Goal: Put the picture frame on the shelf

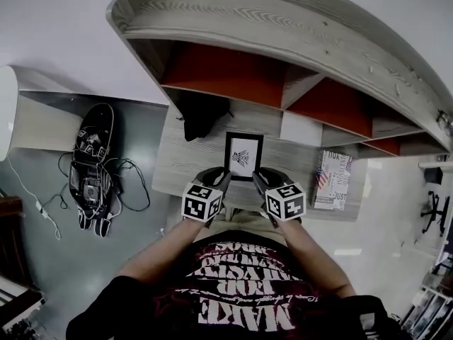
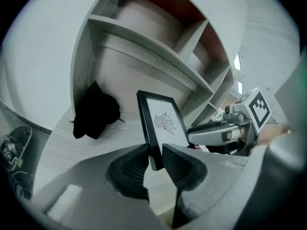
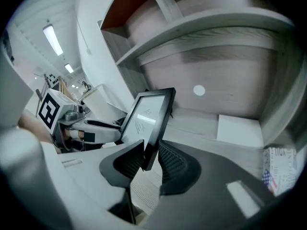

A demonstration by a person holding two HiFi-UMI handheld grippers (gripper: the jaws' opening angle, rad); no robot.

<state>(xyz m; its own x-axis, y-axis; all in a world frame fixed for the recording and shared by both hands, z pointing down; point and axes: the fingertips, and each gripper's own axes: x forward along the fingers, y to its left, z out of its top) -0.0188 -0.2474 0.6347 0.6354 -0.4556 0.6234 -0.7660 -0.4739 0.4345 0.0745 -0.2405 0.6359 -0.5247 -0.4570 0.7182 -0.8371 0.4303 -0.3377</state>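
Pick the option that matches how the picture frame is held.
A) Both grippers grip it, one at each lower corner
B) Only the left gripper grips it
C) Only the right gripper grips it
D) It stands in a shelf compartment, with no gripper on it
A: the left gripper and the right gripper each have their jaws closed on a lower corner of the picture frame, in front of the shelf.

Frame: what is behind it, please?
The wooden back panel and the desk. The frame covers the part directly behind, so anything there is unseen.
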